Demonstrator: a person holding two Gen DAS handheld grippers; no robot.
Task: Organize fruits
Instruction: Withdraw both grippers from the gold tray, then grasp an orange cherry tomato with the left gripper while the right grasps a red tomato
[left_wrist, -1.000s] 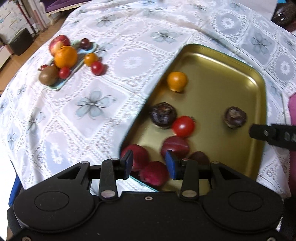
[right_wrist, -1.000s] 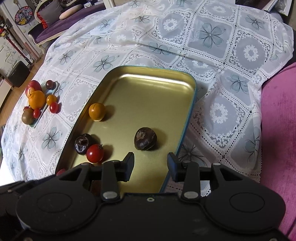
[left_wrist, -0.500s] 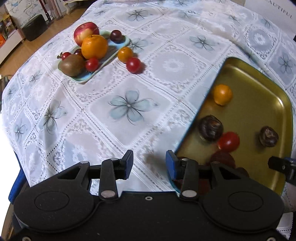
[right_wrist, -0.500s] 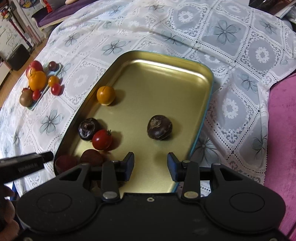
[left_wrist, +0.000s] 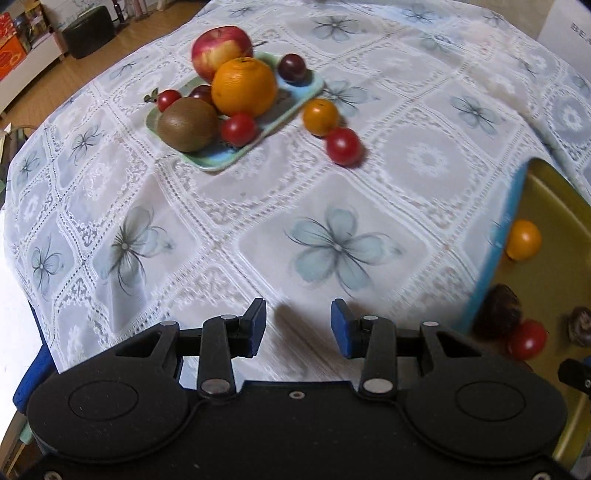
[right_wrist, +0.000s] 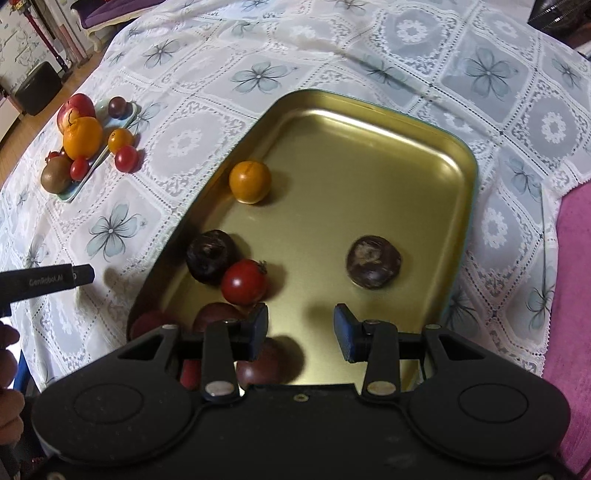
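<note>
A gold tray (right_wrist: 369, 155) holds a small orange fruit (right_wrist: 249, 181), two dark chestnuts (right_wrist: 209, 256) (right_wrist: 373, 261), a red tomato (right_wrist: 243, 282) and several dark red plums (right_wrist: 258, 363) at its near end. A small green plate (left_wrist: 218, 157) carries an apple (left_wrist: 221, 50), an orange (left_wrist: 244, 86), a kiwi (left_wrist: 187, 124), tomatoes and plums. A small orange fruit (left_wrist: 320, 116) and a red tomato (left_wrist: 343, 146) lie on the cloth beside the plate. My left gripper (left_wrist: 297, 324) is open and empty over the cloth, left of the tray. My right gripper (right_wrist: 300, 329) is open and empty over the tray's near end.
The table wears a white lace cloth with blue flowers (left_wrist: 338, 247). A pink cushion (right_wrist: 569, 295) lies right of the tray. A black box (left_wrist: 86, 31) stands on the wooden floor beyond the table's far left edge.
My left gripper has swung left, off the tray and out over the cloth toward the green plate. My right gripper has moved closer over the tray's near end. Both stay open.
</note>
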